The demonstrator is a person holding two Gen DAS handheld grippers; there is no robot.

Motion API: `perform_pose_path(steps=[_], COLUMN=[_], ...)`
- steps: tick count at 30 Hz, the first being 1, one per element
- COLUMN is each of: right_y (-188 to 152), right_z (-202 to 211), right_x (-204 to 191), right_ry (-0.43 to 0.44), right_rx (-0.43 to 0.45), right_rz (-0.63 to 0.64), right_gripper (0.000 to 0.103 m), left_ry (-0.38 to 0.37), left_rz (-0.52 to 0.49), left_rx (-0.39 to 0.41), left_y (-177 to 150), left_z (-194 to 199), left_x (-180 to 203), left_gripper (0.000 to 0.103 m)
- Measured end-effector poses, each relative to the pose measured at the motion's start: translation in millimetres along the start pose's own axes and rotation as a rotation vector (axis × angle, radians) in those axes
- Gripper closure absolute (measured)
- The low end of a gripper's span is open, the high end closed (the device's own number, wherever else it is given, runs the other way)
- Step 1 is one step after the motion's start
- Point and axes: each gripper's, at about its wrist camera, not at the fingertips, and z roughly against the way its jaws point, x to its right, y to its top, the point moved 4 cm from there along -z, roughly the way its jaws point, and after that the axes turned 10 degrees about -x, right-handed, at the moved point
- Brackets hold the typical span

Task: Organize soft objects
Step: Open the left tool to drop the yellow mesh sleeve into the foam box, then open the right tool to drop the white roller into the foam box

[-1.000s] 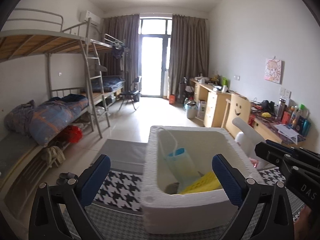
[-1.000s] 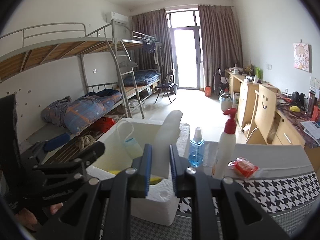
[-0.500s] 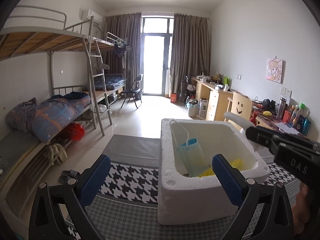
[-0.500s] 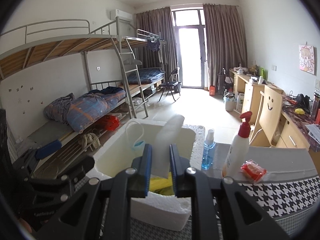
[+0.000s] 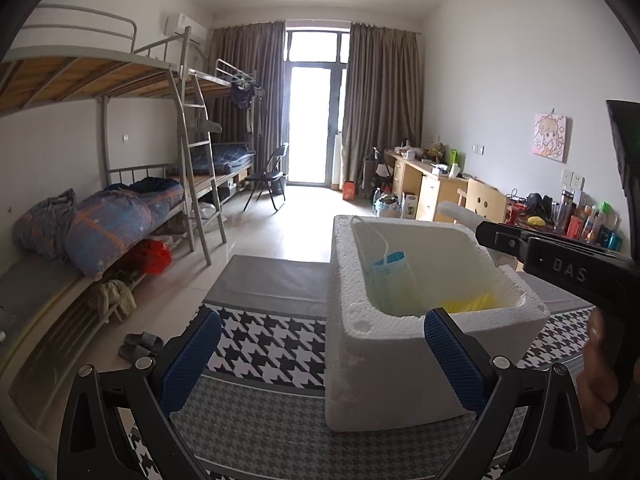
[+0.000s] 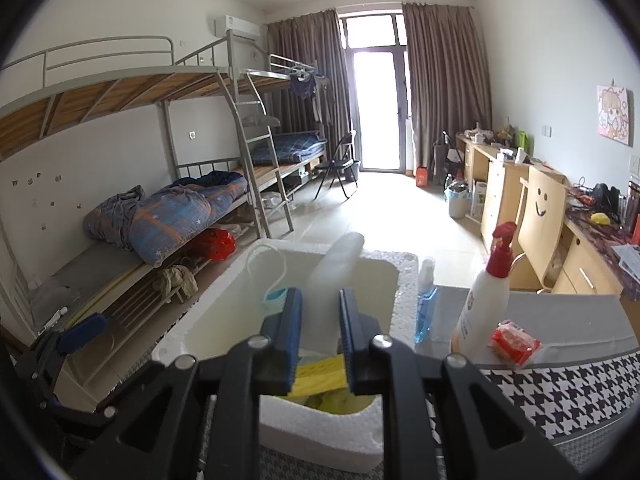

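Observation:
A white foam box (image 5: 400,344) stands on the houndstooth table cloth; it also shows in the right wrist view (image 6: 396,280). Inside lie a blue face mask (image 5: 390,270), also in the right wrist view (image 6: 274,295), and a yellow sponge (image 5: 472,303), also in the right wrist view (image 6: 320,374). My right gripper (image 6: 320,336) is shut on a white foam tube (image 6: 334,272) and holds it over the box. My left gripper (image 5: 320,356) is open and empty, in front of the box's left side.
A blue spray bottle (image 6: 424,304), a white pump bottle with a red top (image 6: 486,296) and a red packet (image 6: 514,342) stand right of the box. Bunk beds (image 5: 120,216) line the left wall, desks (image 5: 428,188) the right.
My left gripper has drawn back and left, so the box now sits further right. My right gripper has carried the foam tube over the box's inside.

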Motion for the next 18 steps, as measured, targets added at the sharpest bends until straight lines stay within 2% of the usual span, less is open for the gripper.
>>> perform_pose_path(steps=[2,3,5,7,9,18], right_y=[1,1,1,-1,-3,-9], right_z=[-4,-6,-9,-13,-12,8], right_x=[0,1,4,8,11,12], right_ry=[-0.002,-0.009,-0.034,-0.017,0.001,0.018], right_rx=[-0.003,-0.001,-0.005,-0.032,-0.037,-0.02], right_rz=[0.002,0.003,-0.006,-0.016,-0.031,-0.036], right_gripper=[0.082,0.077,0.073,0.051,0.041,0.038], left_ry=[0.002,0.002,0.001,0.006,0.01,0.005], left_rz=[0.01,0.014,0.017,0.013,0.015,0.021], left_rx=[0.001,0.0,-0.001,0.006,0.01,0.02], left_y=[0,0,-2,-1,-3,-8], left_z=[1,1,3,4,6,17], left_x=[-3,-4,-5,-6,-8,-5], left_gripper=[0.001,0.001,0.001,0.001,0.001,0.001])
